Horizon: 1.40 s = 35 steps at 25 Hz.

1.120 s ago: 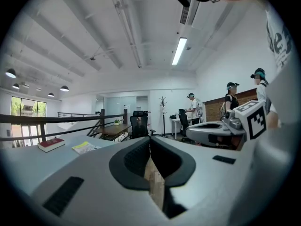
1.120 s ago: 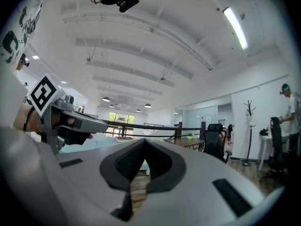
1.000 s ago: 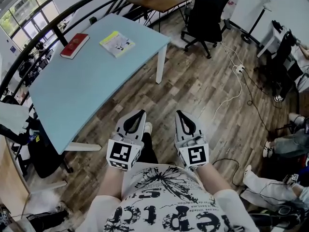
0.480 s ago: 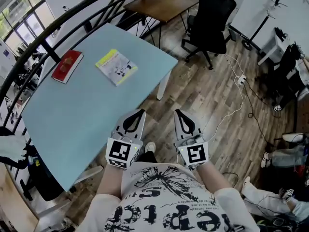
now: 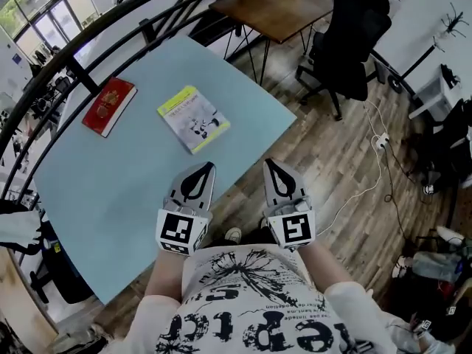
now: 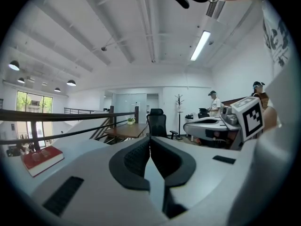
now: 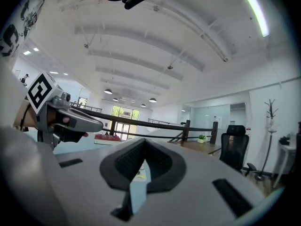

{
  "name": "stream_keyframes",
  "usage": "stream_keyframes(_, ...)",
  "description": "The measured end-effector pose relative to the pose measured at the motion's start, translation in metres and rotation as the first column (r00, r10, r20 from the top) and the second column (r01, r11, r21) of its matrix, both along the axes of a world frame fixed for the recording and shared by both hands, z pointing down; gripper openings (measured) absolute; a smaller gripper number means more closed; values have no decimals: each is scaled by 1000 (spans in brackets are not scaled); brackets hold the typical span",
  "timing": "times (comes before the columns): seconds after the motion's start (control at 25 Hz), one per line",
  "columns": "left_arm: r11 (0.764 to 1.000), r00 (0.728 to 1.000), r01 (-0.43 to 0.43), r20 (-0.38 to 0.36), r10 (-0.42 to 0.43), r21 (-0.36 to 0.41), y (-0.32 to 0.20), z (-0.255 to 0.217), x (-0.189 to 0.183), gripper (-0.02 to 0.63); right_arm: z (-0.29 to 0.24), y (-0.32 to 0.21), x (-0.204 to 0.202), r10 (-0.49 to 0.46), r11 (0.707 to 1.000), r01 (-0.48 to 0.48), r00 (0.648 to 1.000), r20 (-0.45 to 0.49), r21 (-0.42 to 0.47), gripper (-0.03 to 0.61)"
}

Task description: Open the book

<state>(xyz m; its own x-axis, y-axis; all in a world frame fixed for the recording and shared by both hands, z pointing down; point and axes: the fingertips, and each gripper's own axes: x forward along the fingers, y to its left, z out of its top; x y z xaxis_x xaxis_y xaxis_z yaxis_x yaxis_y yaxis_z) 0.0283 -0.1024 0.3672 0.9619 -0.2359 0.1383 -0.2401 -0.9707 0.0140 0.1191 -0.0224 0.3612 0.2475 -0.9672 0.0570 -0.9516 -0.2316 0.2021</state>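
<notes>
Two closed books lie on the light blue table [image 5: 110, 183]: a yellow-and-white one [image 5: 193, 119] near the middle and a red one [image 5: 109, 106] further left. My left gripper [image 5: 204, 167] hovers over the table's near edge, just short of the yellow-and-white book, shut and holding nothing. My right gripper [image 5: 271, 163] is level with it, over the wooden floor beside the table's edge, also shut and empty. In the left gripper view the jaws [image 6: 149, 140] meet, and the red book [image 6: 41, 157] lies at the left. In the right gripper view the red book [image 7: 107, 137] shows beyond the shut gripper [image 7: 143, 142].
A black railing [image 5: 81, 57] curves behind the table. A wooden desk [image 5: 273, 9] and a black office chair [image 5: 354, 21] stand at the back right. Cables and a power strip [image 5: 380, 140] lie on the plank floor at the right.
The person has walked up to the table. Both grippers went forward together, still shut, and both books now lie much nearer; the left gripper has come over the table's edge.
</notes>
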Motion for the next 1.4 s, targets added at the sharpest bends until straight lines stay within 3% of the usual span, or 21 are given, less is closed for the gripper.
stream_keyframes(0.24, 991, 990, 137, 38, -137, 7, -45, 15, 14, 21, 10, -62, 31, -117, 993, 117, 993, 1, -3, 11)
stream_keyframes(0.44, 961, 960, 277, 39, -277, -8, -89, 20, 38, 21, 18, -118, 65, -242, 970, 242, 970, 8, -25, 11)
stream_keyframes(0.64, 909, 909, 416, 45, -414, -27, -126, 20, 71, 21, 14, -169, 104, -376, 926, 377, 925, 50, -13, 11)
stream_keyframes(0.92, 803, 802, 596, 50, -595, -22, -156, 37, 98, 21, 21, -222, 143, -561, 826, 563, 827, 39, -33, 11)
stream_keyframes(1.08, 761, 758, 647, 154, -634, -51, -157, 74, 105, 21, 38, -239, 151, -642, 760, 645, 764, 69, -76, 11)
stream_keyframes(1.2, 774, 756, 629, 284, -590, -66, -154, 117, 115, 30, 51, -245, 149, -694, 706, 701, 714, 99, -101, 11)
stream_keyframes(1.28, 794, 751, 605, 377, -542, -64, -153, 150, 121, 80, 64, -250, 146, -710, 685, 719, 695, 115, -119, 11)
stream_keyframes(1.4, 818, 737, 569, 493, -461, -86, -150, 196, 127, 98, 81, -256, 141, -721, 661, 736, 677, 146, -147, 11)
